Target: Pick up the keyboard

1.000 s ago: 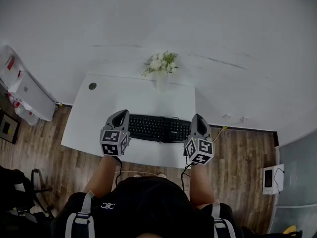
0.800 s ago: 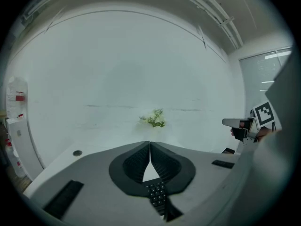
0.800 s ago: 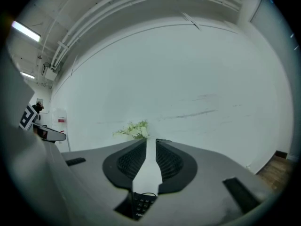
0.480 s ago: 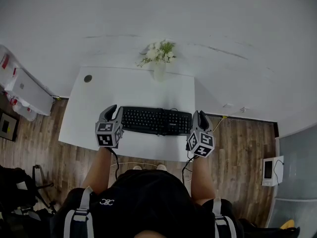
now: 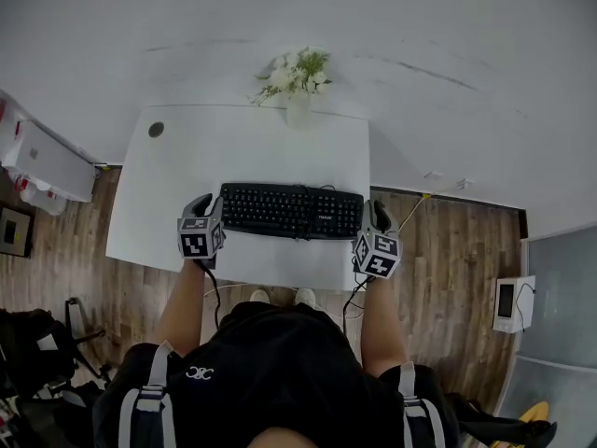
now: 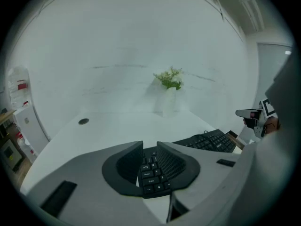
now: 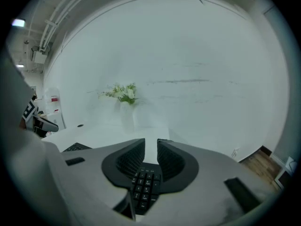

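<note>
A flat black keyboard (image 5: 291, 210) with rows of small square keys lies near the front edge of a smooth white desk (image 5: 177, 185). The left gripper (image 5: 205, 205) is at its left end, ribbed dark jaws apart and just opened, with keys showing in the gap. The right gripper (image 5: 378, 213) is at the right end, jaws also apart over the number pad. A white vase of pale flowers (image 5: 297, 105) stands at the far edge against a plain white wall (image 5: 392, 26). The floor is wood plank (image 5: 452, 250). Pad contact with the keyboard is unclear.
</note>
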### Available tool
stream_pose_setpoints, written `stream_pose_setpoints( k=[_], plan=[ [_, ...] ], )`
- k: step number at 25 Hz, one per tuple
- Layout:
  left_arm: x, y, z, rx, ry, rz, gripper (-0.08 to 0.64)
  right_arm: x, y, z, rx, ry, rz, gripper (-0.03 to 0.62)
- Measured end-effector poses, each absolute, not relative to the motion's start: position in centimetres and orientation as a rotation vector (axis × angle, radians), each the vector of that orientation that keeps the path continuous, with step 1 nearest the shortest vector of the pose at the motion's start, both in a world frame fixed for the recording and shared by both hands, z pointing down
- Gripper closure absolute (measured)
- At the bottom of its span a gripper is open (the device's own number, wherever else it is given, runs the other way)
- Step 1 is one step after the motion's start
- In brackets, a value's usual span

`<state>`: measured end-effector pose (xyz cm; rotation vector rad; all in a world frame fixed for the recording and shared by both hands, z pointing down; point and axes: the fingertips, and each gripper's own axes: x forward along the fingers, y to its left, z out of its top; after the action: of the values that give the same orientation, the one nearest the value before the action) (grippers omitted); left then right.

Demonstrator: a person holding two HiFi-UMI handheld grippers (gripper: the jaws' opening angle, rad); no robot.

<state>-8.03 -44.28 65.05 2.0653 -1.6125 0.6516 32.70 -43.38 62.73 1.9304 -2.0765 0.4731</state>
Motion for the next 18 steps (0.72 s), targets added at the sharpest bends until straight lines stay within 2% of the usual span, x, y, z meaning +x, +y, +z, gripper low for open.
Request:
stream_pose_setpoints(
  k=[10,18],
  plan=[
    [-9.1,-45.0,72.2,1.957,-1.529,0.703,0.419,34.1,-43.7,71.9,1.836,-1.942,0.682,0.505],
    [-9.6,-44.7,75.7,1.907,-1.490,0.710,0.419,35.1,-43.2,76.2,1.774,-1.887,0.774,0.506]
  ],
)
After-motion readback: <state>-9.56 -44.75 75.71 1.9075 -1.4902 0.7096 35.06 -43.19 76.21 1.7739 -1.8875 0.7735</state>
